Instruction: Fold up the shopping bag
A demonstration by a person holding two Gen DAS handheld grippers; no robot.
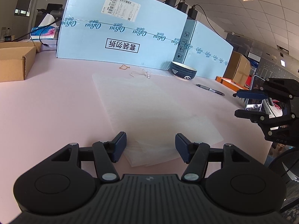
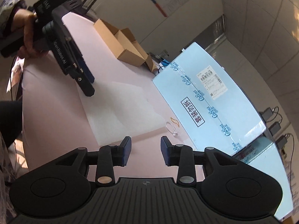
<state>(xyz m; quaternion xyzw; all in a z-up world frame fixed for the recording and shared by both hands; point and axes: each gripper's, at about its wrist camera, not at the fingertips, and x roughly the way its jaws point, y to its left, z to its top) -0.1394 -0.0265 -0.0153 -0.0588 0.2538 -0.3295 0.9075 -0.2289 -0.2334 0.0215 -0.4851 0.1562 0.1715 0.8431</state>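
Note:
A white, translucent shopping bag [image 1: 145, 108] lies flat on the pink table [image 1: 56, 102], with a folded layer at its near end. My left gripper [image 1: 150, 145] is open, its two blue pads low on either side of the bag's near corner, which lies between them without being pinched. At the right edge my right gripper [image 1: 235, 103] is rolled on its side, open and holding nothing, clear of the bag. In the right wrist view my right gripper [image 2: 145, 147] hovers open over bare table beside the bag [image 2: 121, 108]. A hand holds the left gripper [image 2: 89, 87] over the bag's far corner.
Large light-blue cartons [image 1: 112, 28] wall off the back of the table. In front of them sit a dark bowl [image 1: 183, 72], a pen [image 1: 210, 89], a rubber band [image 1: 124, 67] and a clear plastic hook [image 1: 140, 73]. An open brown cardboard box [image 1: 15, 61] stands at the left.

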